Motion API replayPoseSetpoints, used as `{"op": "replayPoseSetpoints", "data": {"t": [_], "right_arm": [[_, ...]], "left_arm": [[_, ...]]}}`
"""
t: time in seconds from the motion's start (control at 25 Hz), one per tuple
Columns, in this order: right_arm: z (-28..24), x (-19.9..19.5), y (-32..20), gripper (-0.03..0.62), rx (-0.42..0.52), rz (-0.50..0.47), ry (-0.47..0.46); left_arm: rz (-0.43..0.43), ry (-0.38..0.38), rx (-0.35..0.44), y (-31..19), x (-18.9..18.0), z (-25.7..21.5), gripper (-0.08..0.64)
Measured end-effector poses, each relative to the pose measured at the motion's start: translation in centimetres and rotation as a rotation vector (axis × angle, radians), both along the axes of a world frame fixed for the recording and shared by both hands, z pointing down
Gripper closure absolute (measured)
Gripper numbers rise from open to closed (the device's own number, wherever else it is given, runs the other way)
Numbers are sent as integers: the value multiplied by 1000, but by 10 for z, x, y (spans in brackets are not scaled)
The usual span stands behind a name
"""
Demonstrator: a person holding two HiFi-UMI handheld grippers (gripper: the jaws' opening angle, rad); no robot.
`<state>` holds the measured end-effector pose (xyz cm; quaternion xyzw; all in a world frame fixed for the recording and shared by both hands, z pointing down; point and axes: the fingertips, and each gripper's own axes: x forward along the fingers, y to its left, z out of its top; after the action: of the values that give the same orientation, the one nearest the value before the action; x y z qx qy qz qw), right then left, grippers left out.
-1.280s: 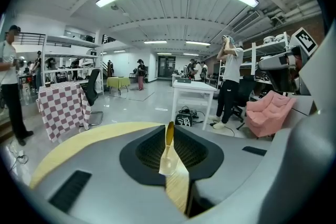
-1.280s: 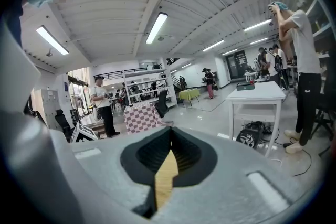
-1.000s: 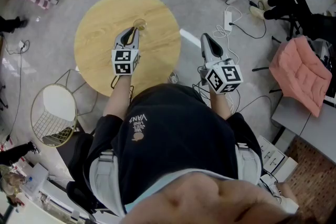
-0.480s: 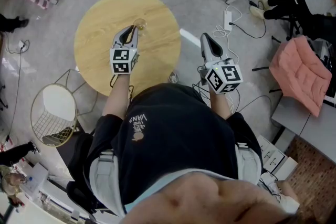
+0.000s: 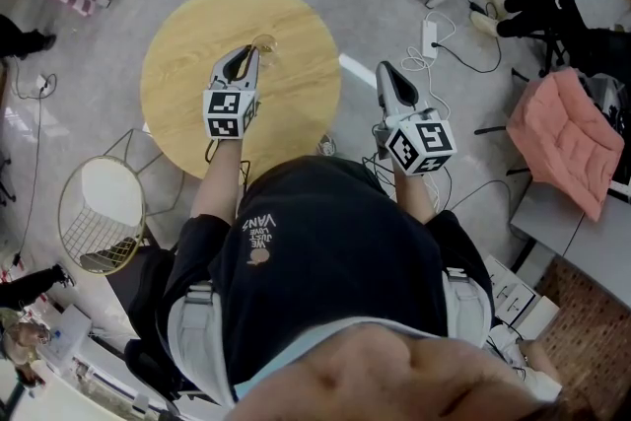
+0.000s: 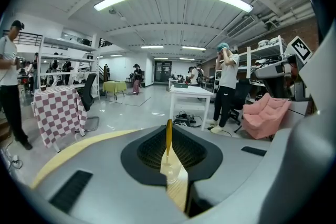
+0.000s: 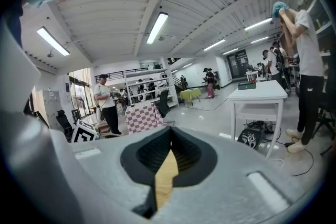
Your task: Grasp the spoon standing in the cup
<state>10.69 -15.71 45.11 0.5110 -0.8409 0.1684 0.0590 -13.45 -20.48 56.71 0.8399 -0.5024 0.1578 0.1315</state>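
Bearing the cup (image 5: 263, 44) and spoon (image 6: 168, 136), the table (image 5: 182, 64) neighbours a wire chair (image 5: 102, 212).

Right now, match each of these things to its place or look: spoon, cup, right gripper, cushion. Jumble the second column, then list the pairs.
1. spoon
2. cup
3. right gripper
4. cushion

A. pink, at the far right
B. clear glass, standing on the round wooden table
C. upright between the left gripper's jaws
D. beside the table's right edge, holding nothing

Pairs: 1-C, 2-B, 3-D, 4-A
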Motion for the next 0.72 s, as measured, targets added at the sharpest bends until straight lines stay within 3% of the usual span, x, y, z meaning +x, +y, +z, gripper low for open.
{"op": "replayPoseSetpoints", "data": {"t": [0.72], "right_arm": [[0,-4,2,595,6,-25,-15]], "left_arm": [[11,10,30,10,-3,-24,520]]}}
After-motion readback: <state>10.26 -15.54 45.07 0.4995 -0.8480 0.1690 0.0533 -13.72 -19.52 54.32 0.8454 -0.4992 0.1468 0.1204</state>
